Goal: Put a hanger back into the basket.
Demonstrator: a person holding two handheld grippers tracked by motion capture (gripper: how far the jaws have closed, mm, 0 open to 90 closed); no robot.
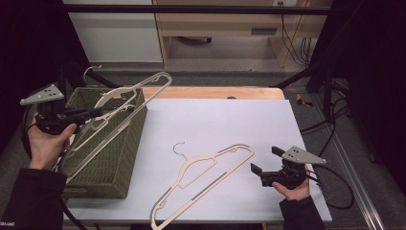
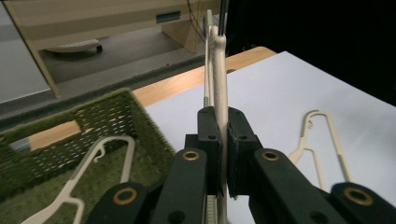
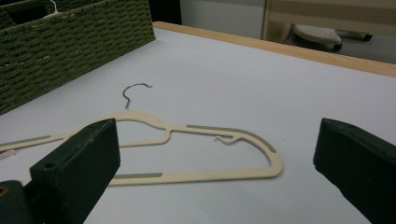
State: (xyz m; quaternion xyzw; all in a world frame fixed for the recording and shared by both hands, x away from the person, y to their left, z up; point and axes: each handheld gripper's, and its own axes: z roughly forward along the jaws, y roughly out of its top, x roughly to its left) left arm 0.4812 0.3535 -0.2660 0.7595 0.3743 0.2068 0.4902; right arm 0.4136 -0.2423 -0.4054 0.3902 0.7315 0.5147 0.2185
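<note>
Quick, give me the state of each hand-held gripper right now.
Left hand-held gripper: closed on a cream hanger, held over the green basket.
Right hand-held gripper: open, holding nothing, near the hanger on the table.

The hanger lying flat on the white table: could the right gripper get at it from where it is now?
Probably yes. The right gripper is open, its jaws wide apart and facing the cream hanger on the table, with bare white table between them. The woven basket stands off to the side, out of the way.
</note>
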